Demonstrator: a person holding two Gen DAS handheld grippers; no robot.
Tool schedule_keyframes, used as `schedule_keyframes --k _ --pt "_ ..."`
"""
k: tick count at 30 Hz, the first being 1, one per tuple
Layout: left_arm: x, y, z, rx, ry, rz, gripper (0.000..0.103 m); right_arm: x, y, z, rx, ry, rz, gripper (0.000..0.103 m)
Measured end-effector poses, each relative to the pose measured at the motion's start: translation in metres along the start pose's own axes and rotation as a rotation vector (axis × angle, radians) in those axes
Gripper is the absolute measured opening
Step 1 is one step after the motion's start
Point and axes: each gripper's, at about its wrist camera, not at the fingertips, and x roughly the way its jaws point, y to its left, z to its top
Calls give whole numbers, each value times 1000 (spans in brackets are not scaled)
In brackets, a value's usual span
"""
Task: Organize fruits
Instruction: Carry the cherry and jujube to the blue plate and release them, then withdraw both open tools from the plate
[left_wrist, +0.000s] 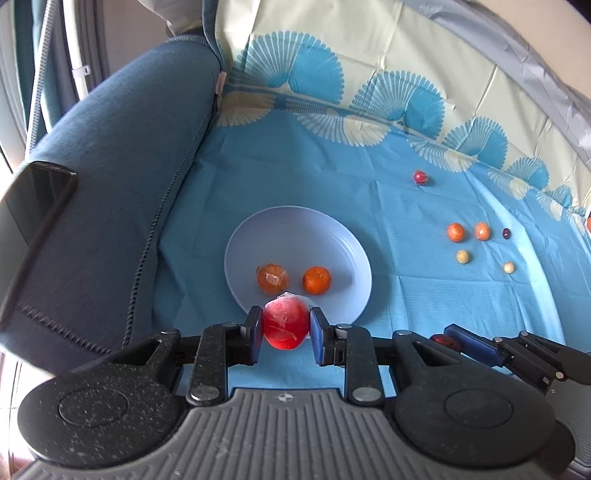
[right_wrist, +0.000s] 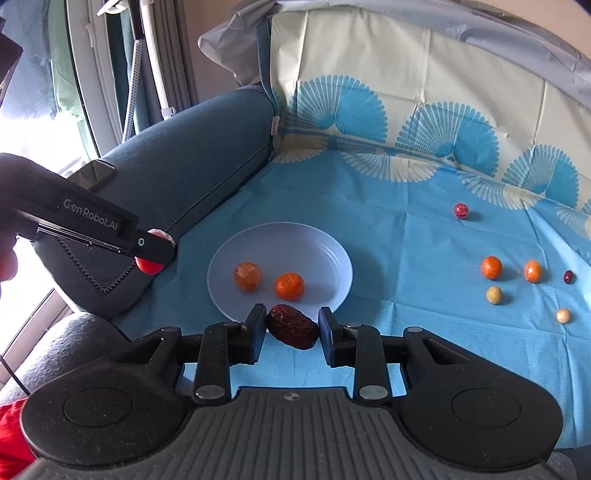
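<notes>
My left gripper (left_wrist: 285, 325) is shut on a red wrapped fruit (left_wrist: 285, 325), held just before the near rim of the pale plate (left_wrist: 332, 236). On the plate lie a wrapped orange fruit (left_wrist: 272, 278) and a bare mandarin (left_wrist: 316, 280). My right gripper (right_wrist: 291, 326) is shut on a dark brown date (right_wrist: 293, 326), also at the near rim of the plate (right_wrist: 325, 251). In the right wrist view the left gripper (right_wrist: 153, 251) shows from the side at the left, with the red fruit (right_wrist: 147, 265) between its fingers. The right gripper's tip (left_wrist: 448, 339) with the date shows low right in the left wrist view.
Loose fruits lie on the blue cloth to the right: a red ball (right_wrist: 461, 210), two orange ones (right_wrist: 491, 267) (right_wrist: 532, 270), a small dark one (right_wrist: 568, 276) and two pale ones (right_wrist: 494, 294) (right_wrist: 563, 315). A blue sofa arm (left_wrist: 110, 184) with a phone (left_wrist: 33, 206) rises at the left.
</notes>
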Motion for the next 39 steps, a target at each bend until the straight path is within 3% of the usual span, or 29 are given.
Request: schedule_keyframes --k 12,22,23,24,25,26,27,29,33,39 --pt "91 -7 28 41 93 -1 29 90 -12 17 -13 64 30 32" --pt "146 0 33 68 165 17 31 147 -16 8 -85 151 43 33" --pt "146 1 33 66 165 1 36 151 -16 8 -89 157 49 33" --pt "146 4 35 59 159 -27 48 154 -16 8 -87 155 50 34" --pt "142 7 37 44 147 -51 58 155 -16 9 -85 151 48 48" --pt "138 9 40 27 130 -62 86 156 -16 10 -84 149 42 59" --pt "131 13 42 8 102 -60 102 155 -17 13 -79 144 31 77" --pt "113 19 42 -17 35 -48 103 146 -17 16 -73 128 20 83" --pt "90 26 33 -14 67 0 103 119 -17 14 -40 167 42 92" --pt "49 38 -7 -69 102 58 103 66 -5 -6 30 228 90 96"
